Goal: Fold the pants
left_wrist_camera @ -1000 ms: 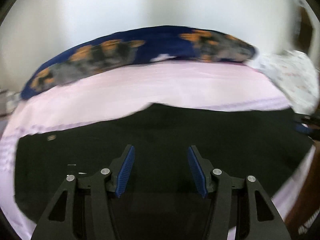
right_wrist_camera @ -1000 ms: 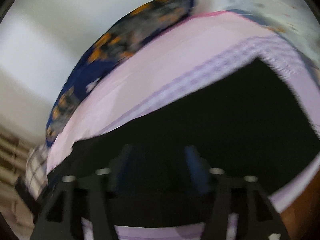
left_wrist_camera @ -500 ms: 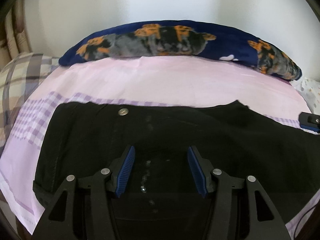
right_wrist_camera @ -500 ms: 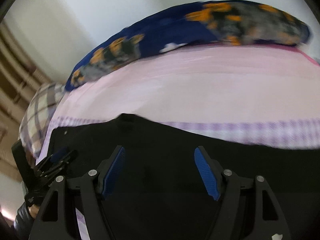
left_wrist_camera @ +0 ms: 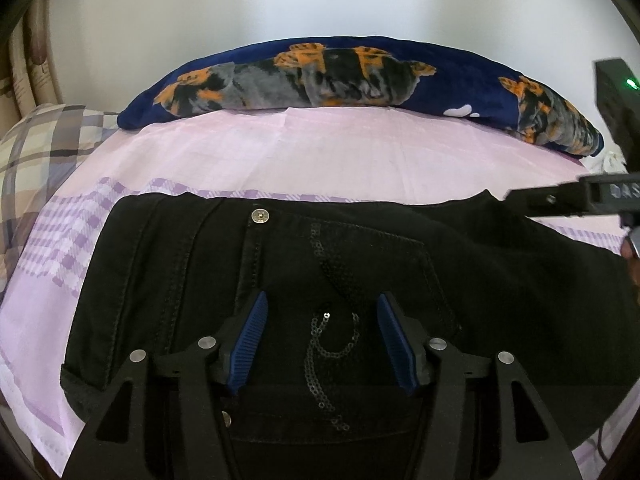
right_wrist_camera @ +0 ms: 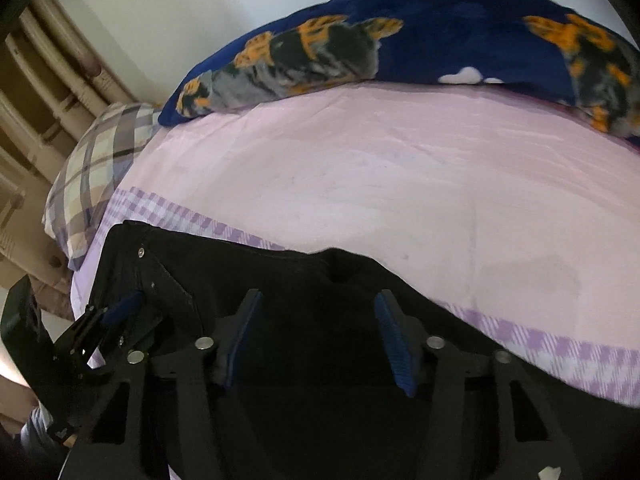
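Observation:
Black pants lie flat on the pink bed sheet, waistband to the left with a metal button and a sequinned back pocket. My left gripper is open and empty, hovering over the pocket area. My right gripper is open and empty over the pants near their far edge. The right gripper's body shows at the right edge of the left wrist view. The left gripper shows at the lower left of the right wrist view.
A long navy pillow with an orange and grey pattern lies along the wall at the back. A plaid pillow sits at the left. The sheet has a purple checked band. Curtains hang at the far left.
Both cameras have swung left and steadied over the pants' waist end. The button and sequinned pocket came into view. The right gripper is now closer to the left one. Both stayed open.

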`<state>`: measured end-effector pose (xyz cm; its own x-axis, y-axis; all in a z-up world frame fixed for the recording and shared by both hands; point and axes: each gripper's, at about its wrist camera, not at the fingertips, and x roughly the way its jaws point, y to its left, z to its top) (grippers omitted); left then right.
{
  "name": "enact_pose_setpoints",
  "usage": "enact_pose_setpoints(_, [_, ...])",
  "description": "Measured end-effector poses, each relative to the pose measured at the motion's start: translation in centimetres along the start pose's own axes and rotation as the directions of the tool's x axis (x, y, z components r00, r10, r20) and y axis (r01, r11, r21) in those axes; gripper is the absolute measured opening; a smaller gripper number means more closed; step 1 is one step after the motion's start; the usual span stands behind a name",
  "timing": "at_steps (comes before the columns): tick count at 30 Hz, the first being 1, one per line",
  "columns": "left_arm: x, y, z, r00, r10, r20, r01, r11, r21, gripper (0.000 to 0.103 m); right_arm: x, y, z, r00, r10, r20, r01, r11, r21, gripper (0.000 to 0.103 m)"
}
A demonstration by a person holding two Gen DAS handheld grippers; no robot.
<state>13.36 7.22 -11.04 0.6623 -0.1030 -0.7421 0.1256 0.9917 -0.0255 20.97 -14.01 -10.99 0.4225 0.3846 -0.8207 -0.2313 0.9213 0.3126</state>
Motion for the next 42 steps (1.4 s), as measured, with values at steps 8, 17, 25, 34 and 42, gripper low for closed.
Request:
enact_pose_setpoints(8, [0.0,0.3,0.0,1.0,-0.028,0.003,0.028,0.999,-0.017,0.059,3.0,0.8,1.5,0.995,0.033,-0.093,-0.04,0.997,-0.07,0.041])
enact_pose_setpoints(17, [0.1,0.1,-0.2,1.0,-0.018,0.008,0.018,1.0,0.0,0.06,1.9,0.5,1.9,0.998,0.01,-0.061,-0.015,0.996,-0.092,0.009])
enact_pose_setpoints(25, [0.1,0.0,-0.3,1.0,-0.022,0.009,0.022,1.0,0.002,0.06,4.0,0.2,2.5,0.996,-0.086,-0.012,0.085,0.994,-0.066,0.008])
enact_pose_setpoints(34, [0.3,-0.7,-0.2,1.0,0.014,-0.005,-0.014,0.999,0.039,0.064,2.2,0.4,1.9,0.994,-0.097,0.045,0.098,0.995,-0.029,0.022])
enact_pose_setpoints(42, [0.6,-1.1,-0.1,0.999,0.04,-0.021,-0.039,0.998,0.043,0.066,-1.2,0.4,-1.7,0.982,-0.165,0.093,0.166,0.986,-0.002,0.033])
